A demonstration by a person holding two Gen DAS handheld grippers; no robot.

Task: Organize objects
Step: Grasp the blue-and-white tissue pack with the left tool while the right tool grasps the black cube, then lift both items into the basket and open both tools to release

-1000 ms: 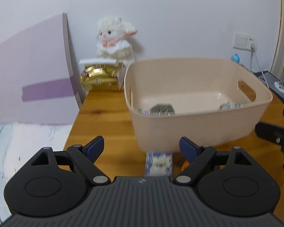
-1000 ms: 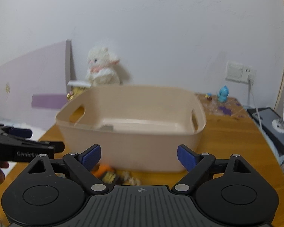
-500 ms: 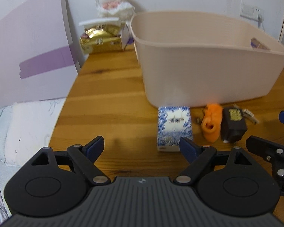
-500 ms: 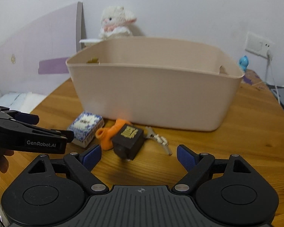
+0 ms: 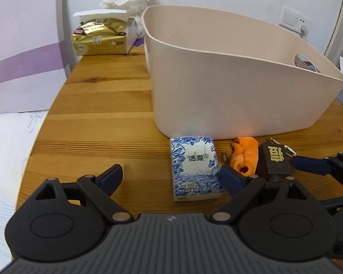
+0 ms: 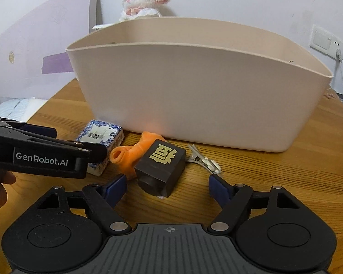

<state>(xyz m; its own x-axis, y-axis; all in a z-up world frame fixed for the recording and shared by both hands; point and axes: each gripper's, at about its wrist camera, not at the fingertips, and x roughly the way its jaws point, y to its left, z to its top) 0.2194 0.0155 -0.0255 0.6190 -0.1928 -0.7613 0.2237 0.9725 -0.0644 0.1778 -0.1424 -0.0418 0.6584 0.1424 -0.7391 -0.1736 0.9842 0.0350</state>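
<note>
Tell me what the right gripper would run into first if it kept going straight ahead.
Most likely the black cube with the gold character: it sits on the table between the open fingers of the right gripper. Behind it stands the beige basket. Depth is hard to judge.

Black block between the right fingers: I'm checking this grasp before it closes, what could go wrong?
The black block leans on the orange toy, so closing may drag both. The left gripper, over the tissue pack, is close beside; the right gripper could bump it. The hair clip may get knocked.
</note>
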